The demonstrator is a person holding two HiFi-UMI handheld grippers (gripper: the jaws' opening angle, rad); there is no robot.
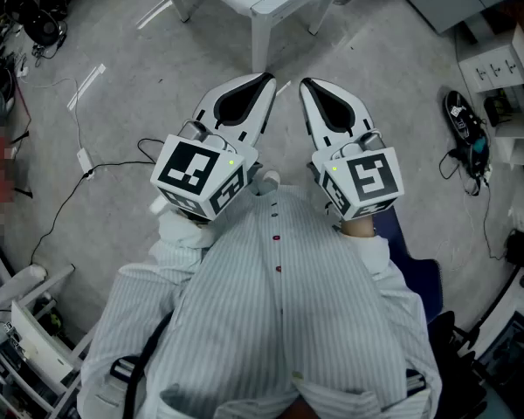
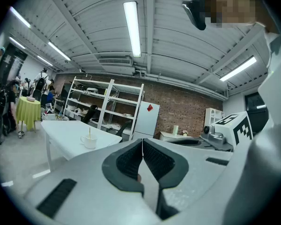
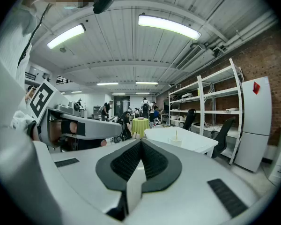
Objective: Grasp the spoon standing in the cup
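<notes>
A white cup (image 2: 89,141) with a thin spoon (image 2: 89,132) standing upright in it sits on a white table (image 2: 61,128), some way ahead of me. The right gripper view shows the same cup (image 3: 176,140) and spoon (image 3: 176,134) on the table (image 3: 192,143). In the head view both grippers are held close to the person's chest and point toward the table (image 1: 275,3). My left gripper (image 1: 264,82) is shut with nothing in it, its pads (image 2: 131,161) meeting. My right gripper (image 1: 306,85) is shut and empty too, its pads (image 3: 152,161) pressed together.
Cables (image 1: 87,168) trail over the grey floor at the left, and a black device (image 1: 465,120) lies at the right. Metal shelving (image 2: 105,107), a white fridge (image 2: 146,118) and office chairs (image 3: 222,132) stand behind the table. Farther off are people and a yellow-draped table (image 3: 139,124).
</notes>
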